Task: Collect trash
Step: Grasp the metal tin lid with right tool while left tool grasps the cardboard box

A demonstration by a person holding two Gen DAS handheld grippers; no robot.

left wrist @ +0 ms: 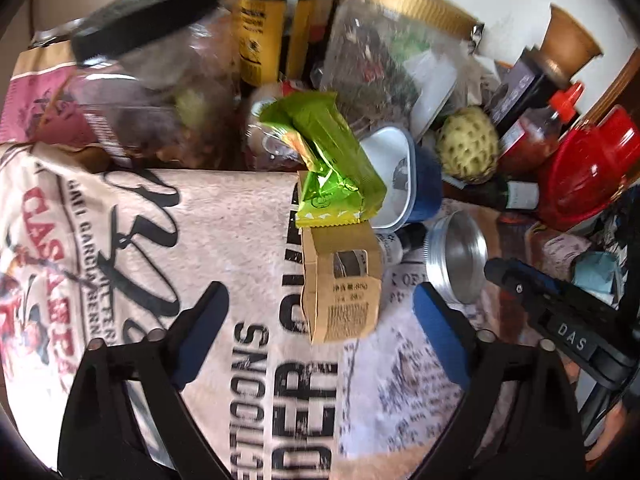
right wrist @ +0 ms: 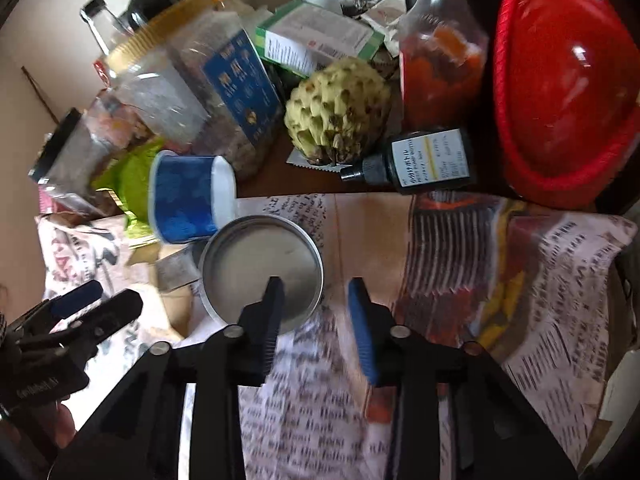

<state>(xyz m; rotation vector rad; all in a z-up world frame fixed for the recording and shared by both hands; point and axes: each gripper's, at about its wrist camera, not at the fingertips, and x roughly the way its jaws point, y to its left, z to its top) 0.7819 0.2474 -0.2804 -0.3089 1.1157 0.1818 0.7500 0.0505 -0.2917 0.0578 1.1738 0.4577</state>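
A small brown cardboard box (left wrist: 342,284) lies on the printed tablecloth (left wrist: 224,232), with a crumpled green wrapper (left wrist: 332,160) just beyond it. My left gripper (left wrist: 320,320) is open and empty, its blue-padded fingers either side of the box, short of it. A tipped blue-and-white cup (left wrist: 400,176) lies beside the wrapper; it also shows in the right wrist view (right wrist: 188,196). A round metal tin lid (right wrist: 262,268) lies in front of my right gripper (right wrist: 316,304), which is open and empty, left finger over the lid's near rim.
Clutter crowds the far side: plastic jars (left wrist: 148,60) (right wrist: 160,76), a custard apple (right wrist: 338,112), a sauce bottle (right wrist: 440,48), a small dark dropper bottle (right wrist: 416,164), a red helmet (right wrist: 568,92), a green-edged box (right wrist: 316,36). The left gripper shows at lower left in the right wrist view (right wrist: 76,308).
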